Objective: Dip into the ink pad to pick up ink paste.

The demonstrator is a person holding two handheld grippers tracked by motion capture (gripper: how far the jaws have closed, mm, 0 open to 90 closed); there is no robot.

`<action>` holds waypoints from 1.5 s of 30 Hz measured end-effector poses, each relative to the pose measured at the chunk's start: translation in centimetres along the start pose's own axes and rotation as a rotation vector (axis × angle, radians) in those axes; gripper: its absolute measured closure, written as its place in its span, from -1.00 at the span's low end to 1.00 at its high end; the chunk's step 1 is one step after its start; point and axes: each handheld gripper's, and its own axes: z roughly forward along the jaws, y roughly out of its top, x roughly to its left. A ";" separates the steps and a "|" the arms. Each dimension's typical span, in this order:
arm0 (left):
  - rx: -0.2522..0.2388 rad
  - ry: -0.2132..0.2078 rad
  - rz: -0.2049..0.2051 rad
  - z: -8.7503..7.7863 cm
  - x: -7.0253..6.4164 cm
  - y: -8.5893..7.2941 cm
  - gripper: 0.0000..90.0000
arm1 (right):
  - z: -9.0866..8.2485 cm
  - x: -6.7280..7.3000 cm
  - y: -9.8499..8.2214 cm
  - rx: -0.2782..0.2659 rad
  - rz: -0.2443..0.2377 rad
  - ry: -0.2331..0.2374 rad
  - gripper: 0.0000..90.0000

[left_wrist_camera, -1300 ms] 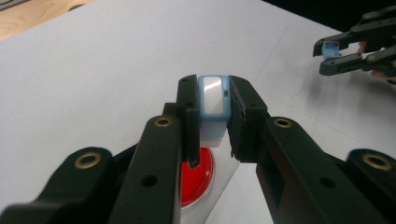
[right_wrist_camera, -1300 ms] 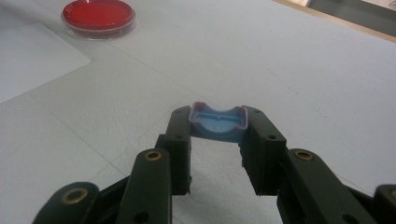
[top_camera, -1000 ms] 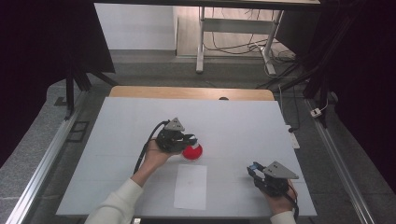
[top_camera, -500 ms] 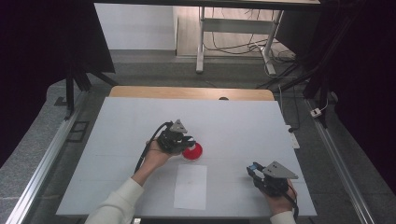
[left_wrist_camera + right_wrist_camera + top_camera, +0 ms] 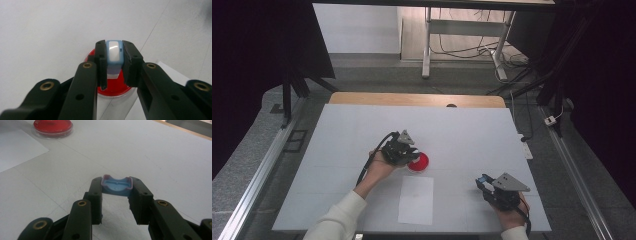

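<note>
Left gripper (image 5: pixel 408 152) has edged up-left — red dish (image 5: pixel 419 162) more exposed

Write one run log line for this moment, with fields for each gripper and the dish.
left gripper: shut on blue-white piece, over red dish | right gripper: shut on blue cap, above table | paper sheet: near dish

Lab – framed white table (image 5: pixel 362 125), black curtains (image 5: pixel 257 50)
</note>
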 end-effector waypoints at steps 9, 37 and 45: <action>0.011 -0.004 -0.004 0.3 0.1 -0.1 0.69 | 0.0 0.0 0.0 0.001 -0.001 0.001 0.43; 0.036 0.008 0.000 0.9 0.0 -0.4 0.69 | 0.1 0.3 0.0 -0.006 -0.003 0.012 0.43; 0.034 0.013 0.002 0.8 -0.1 -0.4 0.69 | 0.1 0.3 0.1 -0.002 -0.010 0.009 0.43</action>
